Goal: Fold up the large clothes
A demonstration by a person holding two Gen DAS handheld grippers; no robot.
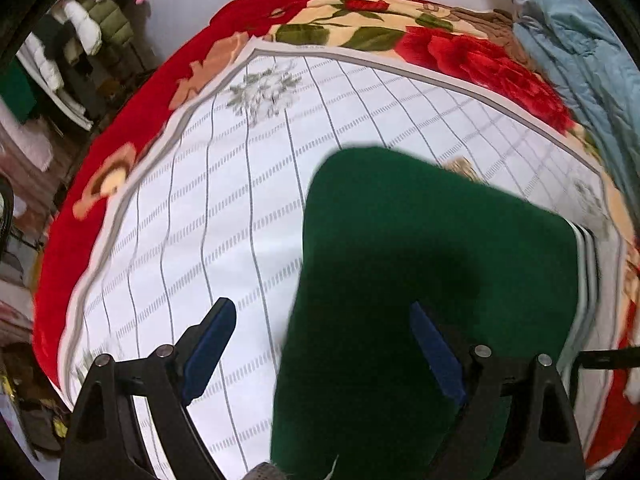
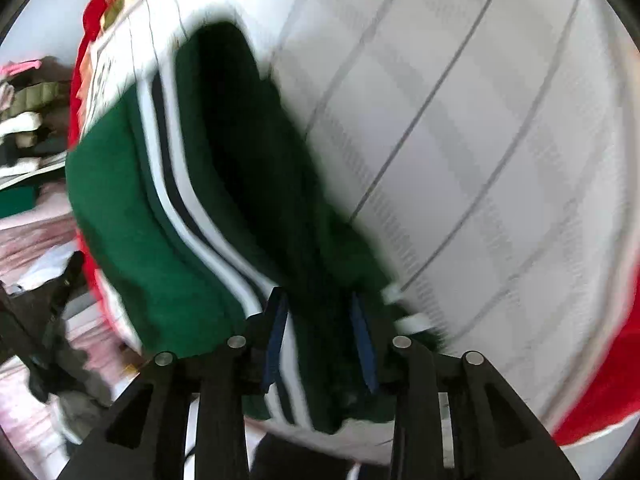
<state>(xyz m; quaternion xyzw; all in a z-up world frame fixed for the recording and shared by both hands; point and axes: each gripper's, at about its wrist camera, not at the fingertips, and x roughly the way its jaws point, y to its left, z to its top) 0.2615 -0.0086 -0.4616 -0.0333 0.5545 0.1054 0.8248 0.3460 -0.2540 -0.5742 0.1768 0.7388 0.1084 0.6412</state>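
A dark green garment [image 1: 420,260] lies folded on the white checked sheet [image 1: 240,180], with a white and dark striped band [image 1: 584,264] along its right edge. My left gripper [image 1: 320,306] hovers above the garment's left edge, open wide with nothing between its blue pads. In the right wrist view, which is blurred, the same green garment [image 2: 132,216] shows its stripes [image 2: 180,200] running toward my right gripper [image 2: 318,312]. Its fingers stand a little apart with a bunch of the green cloth in the gap, and the pads do not visibly press it.
The sheet lies over a red floral blanket [image 1: 132,112] that covers the bed. A pale blue quilt [image 1: 580,60] is heaped at the far right. Beyond the bed's left edge there are piles of clothes [image 1: 80,32], also visible in the right wrist view as clothes [image 2: 28,120].
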